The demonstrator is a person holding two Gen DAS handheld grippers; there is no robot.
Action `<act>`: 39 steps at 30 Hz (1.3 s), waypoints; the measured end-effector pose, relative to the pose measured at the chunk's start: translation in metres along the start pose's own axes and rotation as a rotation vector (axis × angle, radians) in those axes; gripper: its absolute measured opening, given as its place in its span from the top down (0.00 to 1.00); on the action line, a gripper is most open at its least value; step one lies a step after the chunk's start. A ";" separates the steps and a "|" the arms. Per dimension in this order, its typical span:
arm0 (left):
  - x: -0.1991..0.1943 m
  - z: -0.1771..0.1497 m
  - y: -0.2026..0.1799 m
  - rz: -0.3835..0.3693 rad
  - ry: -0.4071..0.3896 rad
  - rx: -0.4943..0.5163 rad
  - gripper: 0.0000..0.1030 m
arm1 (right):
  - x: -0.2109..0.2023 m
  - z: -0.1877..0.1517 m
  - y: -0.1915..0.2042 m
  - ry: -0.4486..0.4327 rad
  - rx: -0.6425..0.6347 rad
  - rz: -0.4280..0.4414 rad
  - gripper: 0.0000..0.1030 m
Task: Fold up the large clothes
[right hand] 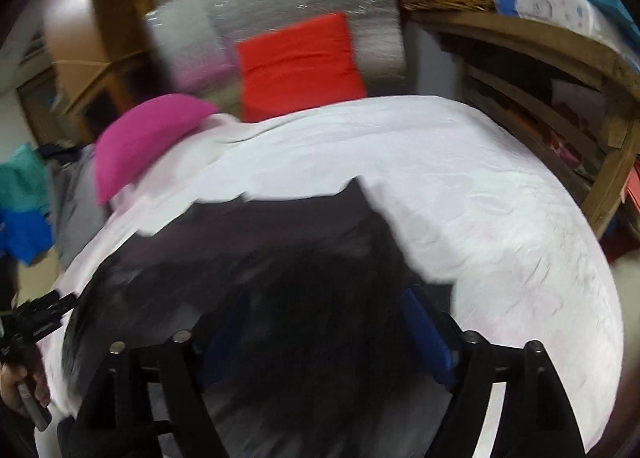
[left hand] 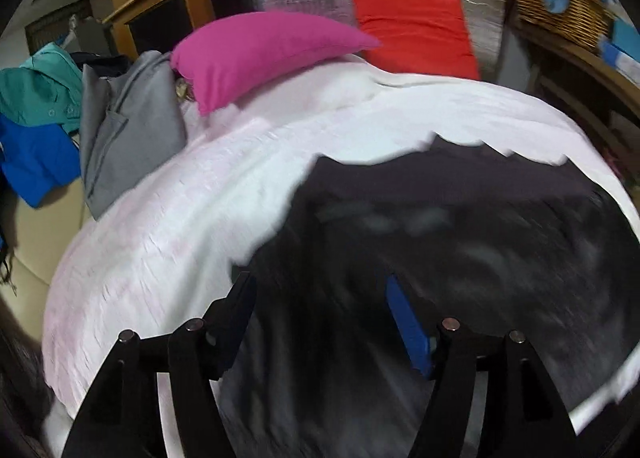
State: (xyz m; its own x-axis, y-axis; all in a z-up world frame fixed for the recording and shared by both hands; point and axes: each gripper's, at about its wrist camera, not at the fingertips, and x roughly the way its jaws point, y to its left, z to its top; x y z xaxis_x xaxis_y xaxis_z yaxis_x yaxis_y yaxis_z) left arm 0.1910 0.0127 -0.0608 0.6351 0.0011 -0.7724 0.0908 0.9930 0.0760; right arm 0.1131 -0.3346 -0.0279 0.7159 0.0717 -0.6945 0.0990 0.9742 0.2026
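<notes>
Dark garment on white bedcover, both grippers spread above it.

A dark, blurred cloth garment (left hand: pixel 460 226) is spread across the lower right of the left wrist view, its jagged upper edge set against the white quilted bedcover (left hand: pixel 168 218). The left gripper (left hand: pixel 320 298) is seen with jaws apart, nothing pinched; the right gripper (right hand: pixel 320 310) likewise, over the garment's right edge. Bare bedcover is left open above and to the right in the right wrist view. A magenta pillow (left hand: pixel 256 54), red cushion (left hand: pixel 416 30) and grey folded garment (left hand: pixel 128 130) are ranged along the far and left edges.
</notes>
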 end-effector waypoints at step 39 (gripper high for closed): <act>0.010 -0.059 -0.028 -0.056 0.077 -0.054 0.15 | 0.034 -0.063 0.004 0.108 0.121 -0.014 0.12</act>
State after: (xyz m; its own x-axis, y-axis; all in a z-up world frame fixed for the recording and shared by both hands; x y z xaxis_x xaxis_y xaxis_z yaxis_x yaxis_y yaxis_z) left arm 0.1496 -0.0078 -0.1077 0.5696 -0.0476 -0.8206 0.0813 0.9967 -0.0013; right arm 0.0945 -0.3149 -0.0946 0.6364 0.0875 -0.7664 0.1953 0.9429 0.2699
